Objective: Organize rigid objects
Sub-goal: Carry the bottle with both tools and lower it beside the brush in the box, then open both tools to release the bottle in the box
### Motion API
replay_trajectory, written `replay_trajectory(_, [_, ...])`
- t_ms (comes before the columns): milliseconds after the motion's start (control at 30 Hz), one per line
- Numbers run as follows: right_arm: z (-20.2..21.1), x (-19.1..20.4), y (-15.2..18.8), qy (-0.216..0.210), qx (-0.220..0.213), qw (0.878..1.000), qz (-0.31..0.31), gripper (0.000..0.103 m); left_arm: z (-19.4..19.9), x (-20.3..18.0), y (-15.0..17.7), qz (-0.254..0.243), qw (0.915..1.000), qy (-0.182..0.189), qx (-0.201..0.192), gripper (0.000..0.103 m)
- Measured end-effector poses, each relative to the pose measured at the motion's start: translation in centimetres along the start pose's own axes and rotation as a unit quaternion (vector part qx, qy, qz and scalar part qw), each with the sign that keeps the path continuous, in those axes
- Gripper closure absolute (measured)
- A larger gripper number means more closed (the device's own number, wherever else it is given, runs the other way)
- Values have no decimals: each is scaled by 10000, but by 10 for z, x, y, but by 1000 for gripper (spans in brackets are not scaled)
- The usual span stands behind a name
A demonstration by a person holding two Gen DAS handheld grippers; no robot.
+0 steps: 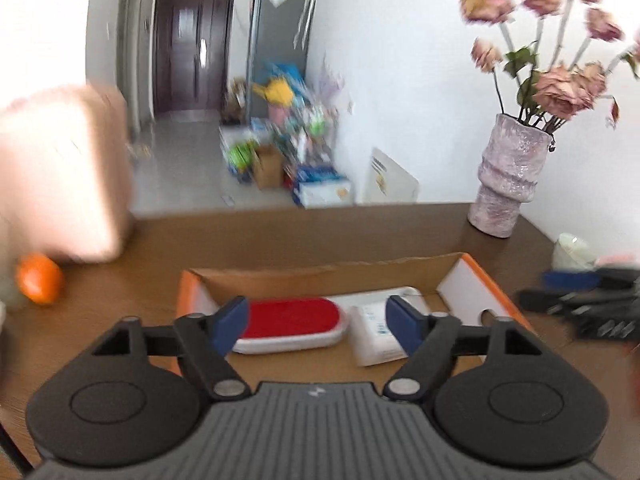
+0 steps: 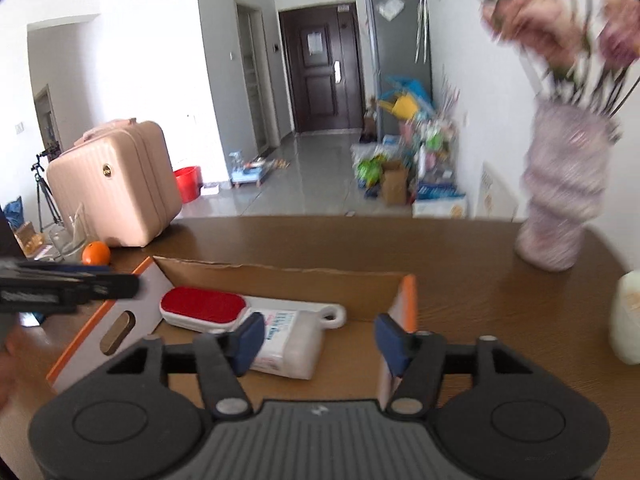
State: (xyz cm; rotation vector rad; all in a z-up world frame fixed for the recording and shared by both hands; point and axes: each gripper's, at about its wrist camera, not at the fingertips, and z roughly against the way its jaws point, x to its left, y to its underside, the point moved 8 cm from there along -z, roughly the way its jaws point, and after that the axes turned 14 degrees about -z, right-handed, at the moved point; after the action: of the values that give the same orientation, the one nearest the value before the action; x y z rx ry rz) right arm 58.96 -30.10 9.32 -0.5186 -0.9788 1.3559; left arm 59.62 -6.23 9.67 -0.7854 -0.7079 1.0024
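Observation:
An open cardboard box with orange edges sits on the brown table. Inside it lie a white brush with a red pad and a white packet. My left gripper hovers above the box's near side, open, with nothing between its blue pads. My right gripper is also open and empty, over the box's right part, with its right finger near the box's right wall. Blurred, the right gripper shows at the right edge of the left wrist view, and the left gripper at the left of the right wrist view.
A pink suitcase and an orange stand at the table's left. A vase of pink flowers stands at the back right, with a white container near the right edge.

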Motion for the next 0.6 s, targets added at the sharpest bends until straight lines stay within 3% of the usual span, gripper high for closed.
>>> replay_trajectory(67, [26, -6, 4, 81, -164, 9995, 239, 26, 30, 6, 3, -227, 9992, -237, -248, 5])
replay_trajectory(100, [38, -10, 7, 137, -216, 9992, 318, 24, 44, 9, 6, -289, 9984, -338, -340, 3])
replay_trajectory(200, [69, -16, 13, 224, -322, 9989, 266, 22, 75, 11, 14, -380, 9970, -537, -406, 2])
replay_trajectory(600, [139, 19, 40, -316, -718, 9964, 309, 17, 147, -18, 39, -198, 9946, -692, -745, 0])
